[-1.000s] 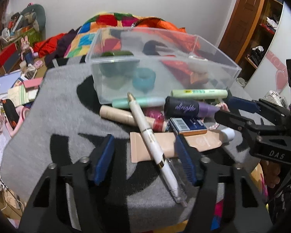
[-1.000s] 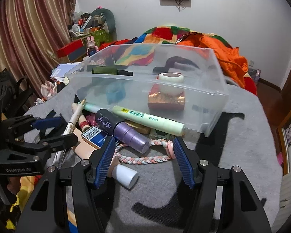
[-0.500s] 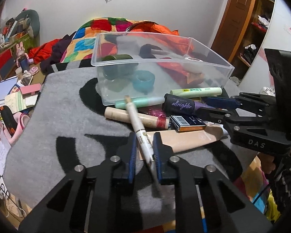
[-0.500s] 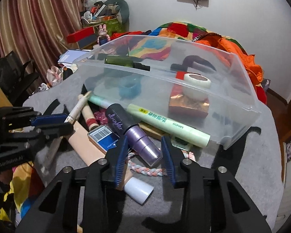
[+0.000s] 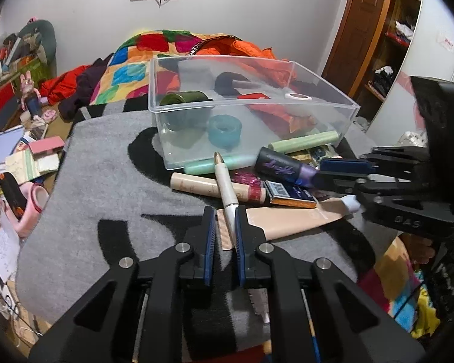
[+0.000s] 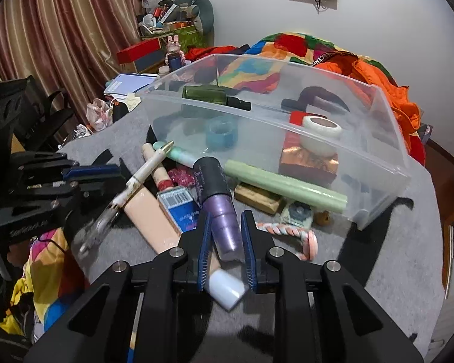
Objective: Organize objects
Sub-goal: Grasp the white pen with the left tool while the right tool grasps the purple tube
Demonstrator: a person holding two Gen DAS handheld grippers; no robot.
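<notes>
From the left wrist, the left gripper squeezes a long white pen with a gold tip, which slants over other tubes near the clear plastic box.

From the right wrist, the right gripper pinches a purple bottle with a black cap on the grey blanket.

left gripper | black frame | blue pads | silver screws | right gripper alike
</notes>
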